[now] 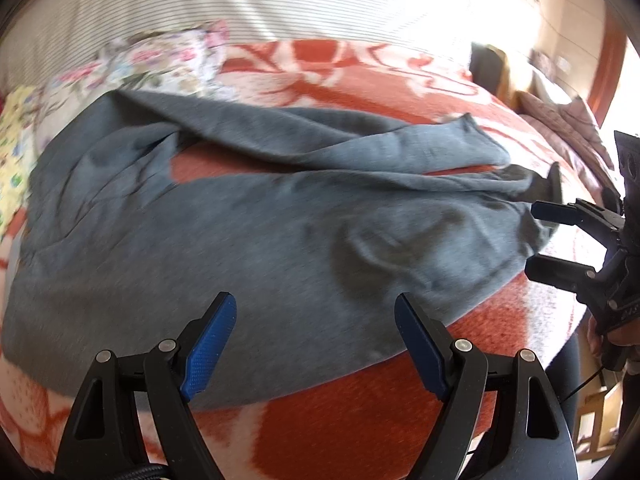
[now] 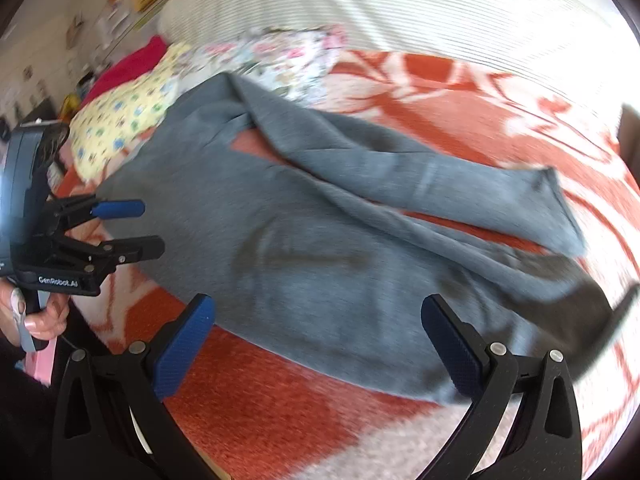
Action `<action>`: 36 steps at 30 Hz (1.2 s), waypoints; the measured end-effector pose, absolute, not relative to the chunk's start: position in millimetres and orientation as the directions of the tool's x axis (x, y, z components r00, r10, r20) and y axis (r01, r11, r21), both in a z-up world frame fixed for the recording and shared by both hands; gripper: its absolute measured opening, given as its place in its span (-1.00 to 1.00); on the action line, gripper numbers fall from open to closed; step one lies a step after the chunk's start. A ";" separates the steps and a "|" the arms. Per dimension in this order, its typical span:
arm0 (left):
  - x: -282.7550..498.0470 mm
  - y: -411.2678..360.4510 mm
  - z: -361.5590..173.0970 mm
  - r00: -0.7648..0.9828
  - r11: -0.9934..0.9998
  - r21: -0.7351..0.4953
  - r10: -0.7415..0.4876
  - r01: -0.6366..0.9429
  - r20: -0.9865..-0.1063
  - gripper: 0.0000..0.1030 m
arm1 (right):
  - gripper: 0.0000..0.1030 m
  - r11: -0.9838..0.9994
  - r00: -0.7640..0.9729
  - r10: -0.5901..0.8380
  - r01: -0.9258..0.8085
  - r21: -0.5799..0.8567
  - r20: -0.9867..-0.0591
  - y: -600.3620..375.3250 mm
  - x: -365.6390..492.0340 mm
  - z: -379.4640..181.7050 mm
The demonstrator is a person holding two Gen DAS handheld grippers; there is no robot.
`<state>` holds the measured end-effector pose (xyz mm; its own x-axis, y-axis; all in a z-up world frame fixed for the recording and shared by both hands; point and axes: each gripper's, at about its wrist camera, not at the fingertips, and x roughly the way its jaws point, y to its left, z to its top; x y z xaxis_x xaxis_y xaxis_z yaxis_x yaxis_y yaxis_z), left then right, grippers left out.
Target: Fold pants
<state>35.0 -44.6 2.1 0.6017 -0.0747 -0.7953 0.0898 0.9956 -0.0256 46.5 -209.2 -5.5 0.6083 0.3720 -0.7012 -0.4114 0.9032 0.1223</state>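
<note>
The gray pants are lying spread out on the red & white blanket on the bed, w/ the two legs parting so a bit of blanket is showing between them. The left gripper is hanging over the near edge of the pants w/ its blue pads wide apart & holding nothing. The right gripper is hanging over the near edge by the leg ends, fingers also wide apart & empty, w/ a flowery pillow & a yellow one sitting at the far side.
</note>
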 end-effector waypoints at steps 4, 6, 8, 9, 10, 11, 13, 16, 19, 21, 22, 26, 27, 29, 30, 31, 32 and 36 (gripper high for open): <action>49.5 -68.9 6.2 0.578 0.982 -0.061 -0.155 0.178 -0.802 0.59 | 1.00 0.940 0.665 0.312 -0.319 0.120 -0.679 -239.9 39.5 0.8; 59.2 -84.0 6.8 0.561 0.973 -0.065 -0.181 0.220 -0.808 0.59 | 1.00 0.959 0.692 0.267 -0.257 0.116 -0.671 -257.8 36.5 2.9; 67.7 -98.0 7.2 0.549 0.964 -0.067 -0.202 0.255 -0.811 0.59 | 1.00 0.972 0.706 0.233 -0.190 0.139 -0.669 -278.9 35.0 2.8; 73.2 -105.8 7.7 0.540 0.959 -0.070 -0.214 0.275 -0.814 0.59 | 1.00 0.975 0.711 0.222 -0.164 0.150 -0.667 -287.2 34.8 2.9; 78.3 -111.3 7.6 0.534 0.954 -0.071 -0.224 0.292 -0.816 0.59 | 1.00 0.978 0.718 0.208 -0.137 0.158 -0.665 -294.6 34.6 3.2; 84.1 -118.5 8.1 0.528 0.948 -0.071 -0.233 0.309 -0.817 0.59 | 0.99 0.982 0.728 0.179 -0.090 0.166 -0.661 -307.7 34.5 3.2; 98.6 -133.9 9.2 0.505 0.936 -0.077 -0.253 0.343 -0.825 0.59 | 0.92 0.984 0.737 0.139 -0.029 0.174 -0.661 -325.0 35.4 2.5; 118.5 -153.6 12.1 0.476 0.917 -0.097 -0.288 0.386 -0.831 0.59 | 0.76 0.980 0.740 0.059 0.086 0.181 -0.670 -356.8 43.1 0.9; 143.7 -178.5 14.5 0.443 0.894 -0.113 -0.321 0.434 -0.837 0.59 | 0.61 0.968 0.743 -0.001 0.168 0.185 -0.669 -380.5 56.0 1.5; 160.0 -196.3 14.3 0.413 0.876 -0.127 -0.343 0.466 -0.844 0.59 | 0.55 0.960 0.746 -0.024 0.203 0.193 -0.666 -393.8 64.2 1.3; 167.5 -204.4 13.5 0.394 0.866 -0.138 -0.354 0.481 -0.848 0.59 | 0.52 0.955 0.745 -0.030 0.218 0.201 -0.666 -399.9 68.8 0.6; 198.0 -244.3 1.5 0.298 0.820 -0.172 -0.381 0.545 -0.875 0.59 | 0.11 0.940 0.715 -0.027 0.256 0.225 -0.699 -424.9 89.1 -13.9; 205.3 -255.7 -3.0 0.274 0.805 -0.179 -0.387 0.565 -0.880 0.59 | -0.23 0.936 0.708 -0.006 0.252 0.245 -0.706 -428.6 89.7 -18.5; 216.6 -273.8 -10.9 0.248 0.790 -0.173 -0.379 0.588 -0.891 0.59 | -0.53 0.926 0.708 0.035 0.241 0.289 -0.705 -437.2 83.9 -25.7; 222.6 -285.1 -16.1 0.230 0.778 -0.174 -0.378 0.604 -0.897 0.59 | -0.60 0.922 0.719 0.049 0.234 0.308 -0.693 -441.0 76.5 -26.9; 227.4 -293.9 -20.3 0.214 0.769 -0.175 -0.377 0.614 -0.901 0.59 | -0.70 0.918 0.729 0.059 0.229 0.324 -0.682 -443.6 69.8 -26.6; 231.8 -303.3 -25.2 0.198 0.761 -0.176 -0.373 0.625 -0.907 0.59 | -0.74 0.911 0.737 0.070 0.228 0.344 -0.672 -445.3 62.0 -26.4; 242.9 -342.2 -47.2 0.125 0.711 -0.166 -0.338 0.683 -0.933 0.59 | -0.81 0.868 0.772 0.129 0.216 0.448 -0.623 -459.4 32.1 -27.9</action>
